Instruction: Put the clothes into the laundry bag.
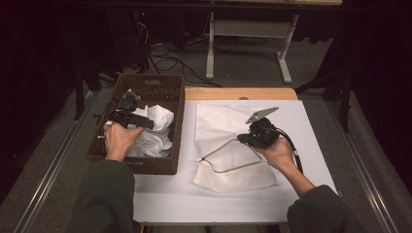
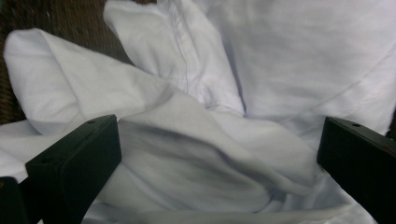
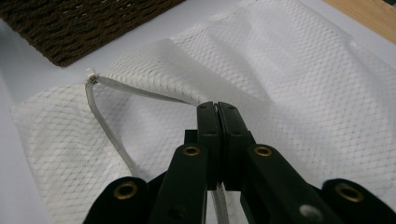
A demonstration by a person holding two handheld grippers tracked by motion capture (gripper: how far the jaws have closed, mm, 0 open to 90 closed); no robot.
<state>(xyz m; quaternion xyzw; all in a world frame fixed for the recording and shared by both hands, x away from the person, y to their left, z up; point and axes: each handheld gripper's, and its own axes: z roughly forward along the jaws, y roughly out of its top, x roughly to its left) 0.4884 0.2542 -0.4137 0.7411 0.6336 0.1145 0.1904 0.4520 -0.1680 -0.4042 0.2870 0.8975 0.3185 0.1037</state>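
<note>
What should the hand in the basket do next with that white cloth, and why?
Probably close the left gripper on the white cloth. Its jaws stand wide open with a fold of cloth between them, not yet pinched, inside the basket. The right gripper is shut on the mesh bag at its zipper edge, holding its mouth up, seemingly waiting.

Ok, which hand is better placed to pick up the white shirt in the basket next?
Left. The left tongs stand open over the white shirt in the wicker basket, cloth between the jaws. The right tongs are shut on the zip edge of the mesh laundry bag, holding it open.
</note>
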